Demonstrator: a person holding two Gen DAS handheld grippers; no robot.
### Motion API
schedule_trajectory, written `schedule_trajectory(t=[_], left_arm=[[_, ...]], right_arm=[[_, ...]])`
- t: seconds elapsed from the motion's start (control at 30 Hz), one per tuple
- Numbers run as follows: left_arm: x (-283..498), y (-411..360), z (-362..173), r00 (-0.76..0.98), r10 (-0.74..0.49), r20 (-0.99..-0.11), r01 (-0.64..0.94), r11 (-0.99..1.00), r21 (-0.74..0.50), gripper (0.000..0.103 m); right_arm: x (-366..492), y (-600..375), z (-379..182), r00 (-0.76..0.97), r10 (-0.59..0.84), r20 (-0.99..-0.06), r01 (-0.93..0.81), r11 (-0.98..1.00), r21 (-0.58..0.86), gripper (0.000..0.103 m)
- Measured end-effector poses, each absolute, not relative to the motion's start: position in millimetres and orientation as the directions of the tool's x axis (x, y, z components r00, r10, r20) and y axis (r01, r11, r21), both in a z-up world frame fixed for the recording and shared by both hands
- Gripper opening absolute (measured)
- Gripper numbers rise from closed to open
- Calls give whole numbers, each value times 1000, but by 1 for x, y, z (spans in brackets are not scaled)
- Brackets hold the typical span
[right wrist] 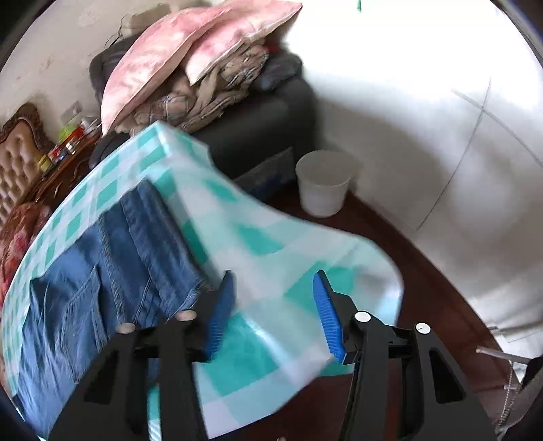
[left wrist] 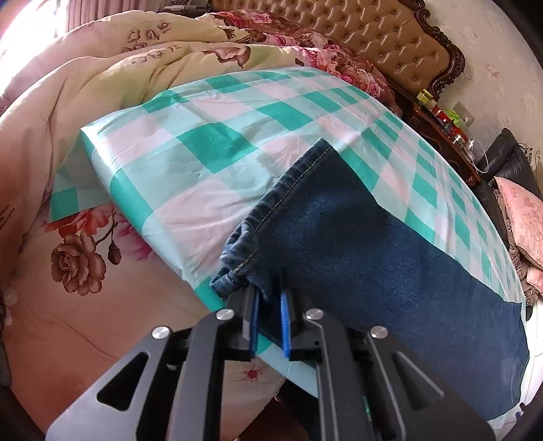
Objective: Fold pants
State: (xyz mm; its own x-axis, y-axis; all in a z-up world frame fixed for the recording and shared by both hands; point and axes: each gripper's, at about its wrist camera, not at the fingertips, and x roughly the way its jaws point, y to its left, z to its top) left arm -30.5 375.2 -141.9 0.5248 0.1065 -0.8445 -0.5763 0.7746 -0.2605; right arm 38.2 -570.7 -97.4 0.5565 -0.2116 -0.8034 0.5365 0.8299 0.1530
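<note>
Dark blue jeans (left wrist: 373, 234) lie on a green and white checked cloth (left wrist: 210, 142) spread over the bed. My left gripper (left wrist: 268, 298) is shut on the jeans' leg hem at the cloth's near edge, and the denim bunches between the blue pads. In the right wrist view the jeans' waist end (right wrist: 112, 271) with seams and a back pocket lies flat on the checked cloth (right wrist: 258, 244). My right gripper (right wrist: 273, 288) is open and empty, just to the right of the waist edge, over bare cloth.
A floral quilt (left wrist: 85, 169) is piled left of the cloth, below a tufted headboard (left wrist: 373, 30). A cluttered bedside table (left wrist: 451, 129) stands at the right. Pink pillows (right wrist: 190, 51) lie on a dark sofa (right wrist: 258, 129). A white bucket (right wrist: 324, 183) stands on the floor.
</note>
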Motion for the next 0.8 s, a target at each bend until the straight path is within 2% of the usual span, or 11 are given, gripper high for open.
schedule_trajectory(t=[0.17, 0.23, 0.27, 0.3, 0.4, 0.43, 0.53, 0.57, 0.63, 0.7, 0.8], left_arm=[[-28, 373, -142, 523, 118, -844, -577, 778, -249, 16], [-29, 374, -142, 531, 115, -840, -575, 777, -257, 16], [-29, 375, -142, 533, 114, -839, -573, 778, -258, 16], [-30, 376, -142, 532, 115, -839, -575, 777, -257, 16], [-32, 371, -135, 507, 177, -844, -591, 784, -190, 16], [-29, 363, -130, 492, 245, -836, -592, 798, -114, 16], [-21, 344, -115, 464, 425, -778, -616, 786, 62, 51], [-20, 340, -108, 484, 453, -749, -622, 780, 69, 56], [-17, 328, -95, 532, 513, -673, -623, 776, 100, 63], [-7, 305, -85, 580, 528, -620, -573, 806, 150, 65], [14, 272, -83, 659, 368, -656, -412, 906, 94, 65]], right_arm=[[74, -524, -106, 578, -148, -803, 352, 932, 81, 47], [90, -509, -125, 479, -296, -827, 359, 925, -123, 43], [94, -506, -131, 451, -371, -812, 380, 903, -202, 51], [94, -505, -128, 442, -447, -778, 424, 868, -258, 52], [93, -492, -105, 464, -541, -702, 510, 811, -287, 54], [95, -483, -98, 499, -522, -692, 493, 827, -269, 55], [114, -441, -80, 647, -379, -662, 322, 922, -214, 56], [119, -433, -79, 667, -347, -659, 286, 936, -203, 59], [143, -414, -78, 727, -253, -638, 181, 967, -178, 62], [169, -406, -89, 730, -263, -631, 145, 962, -233, 63], [205, -410, -117, 673, -285, -683, 127, 954, -273, 62]])
